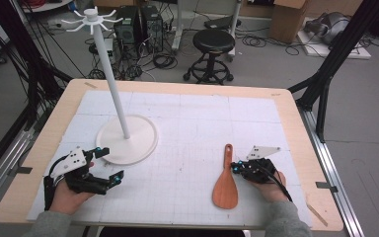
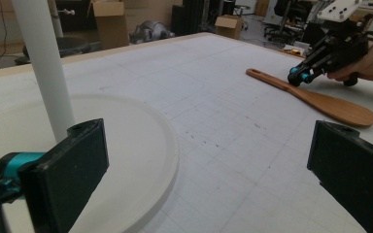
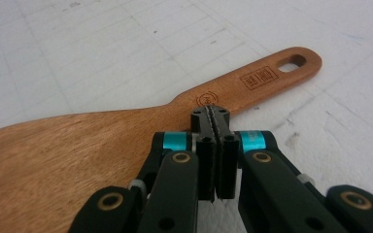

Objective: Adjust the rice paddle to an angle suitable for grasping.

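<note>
Wooden rice paddle [image 1: 225, 180] flat on the white gridded mat [image 1: 187, 128], with the right gripper [image 1: 235, 167] at its neck and the left gripper [image 1: 109, 165] beside the stand's base.

The paddle lies in the near right part of the mat, its long axis running almost straight away from the person; the handle, with its hanging hole, points to the far side and the broad blade [image 3: 53, 155] toward the near edge. In the right gripper view the right gripper's [image 3: 215, 114] two jaws are pressed together with nothing between them, tips at the narrow neck where blade meets handle; contact cannot be told. The left gripper [image 2: 209, 160] stands with its jaws spread wide and empty, one jaw over the rim of the round white base [image 1: 143, 143] of the hook stand [image 1: 111, 74], whose pole rises upright. No container is on the table.
</note>
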A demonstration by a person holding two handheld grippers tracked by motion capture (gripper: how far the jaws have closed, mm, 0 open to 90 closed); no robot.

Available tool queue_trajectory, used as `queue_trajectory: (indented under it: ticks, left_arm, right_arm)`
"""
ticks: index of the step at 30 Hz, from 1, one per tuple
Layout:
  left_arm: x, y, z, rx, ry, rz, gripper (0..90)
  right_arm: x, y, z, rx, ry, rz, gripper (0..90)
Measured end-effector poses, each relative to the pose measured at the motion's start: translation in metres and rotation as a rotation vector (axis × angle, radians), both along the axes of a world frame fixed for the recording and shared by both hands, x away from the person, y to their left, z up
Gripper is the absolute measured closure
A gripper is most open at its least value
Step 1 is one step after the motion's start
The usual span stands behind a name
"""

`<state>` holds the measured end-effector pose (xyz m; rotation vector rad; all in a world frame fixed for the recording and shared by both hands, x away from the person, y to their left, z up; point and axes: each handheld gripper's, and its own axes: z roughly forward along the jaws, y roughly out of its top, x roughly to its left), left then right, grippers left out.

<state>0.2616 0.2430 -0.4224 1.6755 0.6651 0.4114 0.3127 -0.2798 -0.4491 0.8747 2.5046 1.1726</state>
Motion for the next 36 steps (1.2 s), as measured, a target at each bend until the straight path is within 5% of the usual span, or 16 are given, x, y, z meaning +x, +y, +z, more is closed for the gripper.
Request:
queue_trajectory:
  ticks: [24,36]
  left_arm:
    - [-0.001,0.0,-0.001,0.008,0.011,0.005,1.8]
    - [-0.003,0.005,-0.003,-0.017,0.004,0.024,1.8]
  right_arm:
    - [0.025,0.04,0.001,-0.022,-0.014,0.067,89.3]
    - [0.022,0.063,0.003,-0.038,-0.007,0.149,89.4]
